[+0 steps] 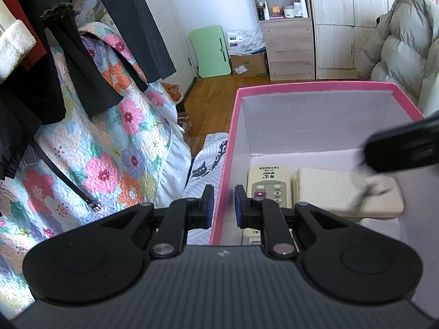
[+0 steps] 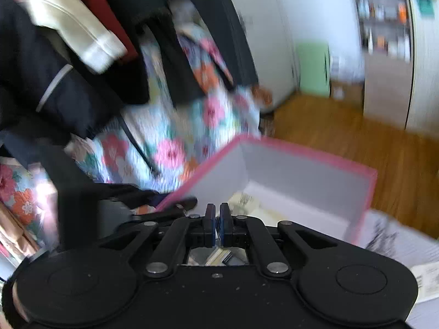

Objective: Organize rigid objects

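Observation:
A pink-rimmed box with white inner walls stands on the bed. In it lie a cream remote control and, to its right, a cream rectangular device; a third remote peeks out under my fingers. My left gripper is shut on the box's left wall, one pad on each side of it. My right gripper is shut with nothing between its pads, above the near side of the box. It shows as a blurred black shape in the left wrist view. The right wrist view is motion-blurred.
A floral quilt and dark hanging clothes fill the left. Wooden floor, a green folding board, a shelf unit and wardrobe stand beyond. A puffy grey coat is at the right. A cat-print sheet lies beside the box.

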`<state>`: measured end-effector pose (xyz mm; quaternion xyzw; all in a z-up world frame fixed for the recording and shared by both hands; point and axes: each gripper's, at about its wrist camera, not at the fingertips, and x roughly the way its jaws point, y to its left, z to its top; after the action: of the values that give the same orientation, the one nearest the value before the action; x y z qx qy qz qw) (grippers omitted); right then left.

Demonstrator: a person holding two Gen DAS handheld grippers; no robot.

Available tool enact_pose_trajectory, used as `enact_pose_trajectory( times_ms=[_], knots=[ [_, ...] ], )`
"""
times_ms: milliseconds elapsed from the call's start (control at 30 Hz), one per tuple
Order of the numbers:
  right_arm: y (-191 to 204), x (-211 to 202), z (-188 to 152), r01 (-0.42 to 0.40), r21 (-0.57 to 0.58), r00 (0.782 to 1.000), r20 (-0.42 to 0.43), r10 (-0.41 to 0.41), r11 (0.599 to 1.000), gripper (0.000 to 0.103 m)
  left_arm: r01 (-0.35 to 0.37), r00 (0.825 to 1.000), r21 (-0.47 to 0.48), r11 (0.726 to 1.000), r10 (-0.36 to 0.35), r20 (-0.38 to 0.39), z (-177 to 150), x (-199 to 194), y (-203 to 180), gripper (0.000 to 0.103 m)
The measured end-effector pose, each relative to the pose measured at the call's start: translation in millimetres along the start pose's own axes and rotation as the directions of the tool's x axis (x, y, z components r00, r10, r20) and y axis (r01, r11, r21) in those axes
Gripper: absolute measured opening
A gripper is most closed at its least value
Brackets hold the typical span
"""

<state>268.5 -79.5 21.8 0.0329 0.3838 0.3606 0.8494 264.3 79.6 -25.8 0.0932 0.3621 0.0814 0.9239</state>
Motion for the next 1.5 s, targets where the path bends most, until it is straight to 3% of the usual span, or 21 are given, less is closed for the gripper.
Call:
enact_pose_trajectory(
  times_ms=[133, 233, 267, 333, 533, 867, 1000, 1167, 1500],
  knots=[
    [-17, 45, 10, -0.056, 0.148, 0.992, -0.105, 0.072, 0.987, 0.002, 0.013, 1.0, -0.058, 0.998, -0.012, 0.004, 0, 0, 9, 0.019],
    [-26, 64, 20, -0.057, 0.221, 0.991, -0.109, 0.083, 0.974, 0.002, 0.007, 1.0, -0.043, 0.999, -0.006, 0.009, -1, -2, 5, 0.019],
    [-27, 69, 22, -0.044, 0.232, 0.992, -0.107, 0.07, 0.972, 0.008, 0.006, 1.0, -0.036, 0.999, -0.005, 0.009, -1, -3, 4, 0.019],
    [-30, 69, 23, -0.034, 0.257, 0.994, -0.092, 0.059, 0.966, 0.009, 0.011, 1.0, -0.034, 0.999, -0.011, 0.008, -1, -3, 4, 0.019],
    [-26, 13, 6, -0.059, 0.207, 0.998, 0.007, 0.059, 0.976, 0.01, 0.017, 1.0, -0.031, 0.999, -0.017, 0.01, -1, -4, 4, 0.019],
    [-42, -98, -42, 0.08, 0.109, 0.993, 0.077, -0.088, 0.991, 0.023, -0.003, 1.0, -0.032, 0.999, 0.003, 0.002, 2, -1, 4, 0.019],
    [-59, -115, -67, 0.139, 0.089, 0.983, 0.109, -0.148, 0.986, 0.038, 0.004, 1.0, -0.019, 1.0, -0.004, -0.008, 2, -1, 2, 0.019],
    [-79, -97, -88, 0.273, 0.067, 0.957, 0.087, -0.278, 0.96, 0.04, -0.008, 1.0, -0.012, 1.0, 0.008, -0.008, 2, -1, 0, 0.019],
    [-128, -41, -104, 0.306, 0.149, 0.949, 0.026, -0.313, 0.94, 0.047, -0.006, 1.0, 0.0, 1.0, 0.006, -0.002, 1, -2, 0, 0.019]
  ],
)
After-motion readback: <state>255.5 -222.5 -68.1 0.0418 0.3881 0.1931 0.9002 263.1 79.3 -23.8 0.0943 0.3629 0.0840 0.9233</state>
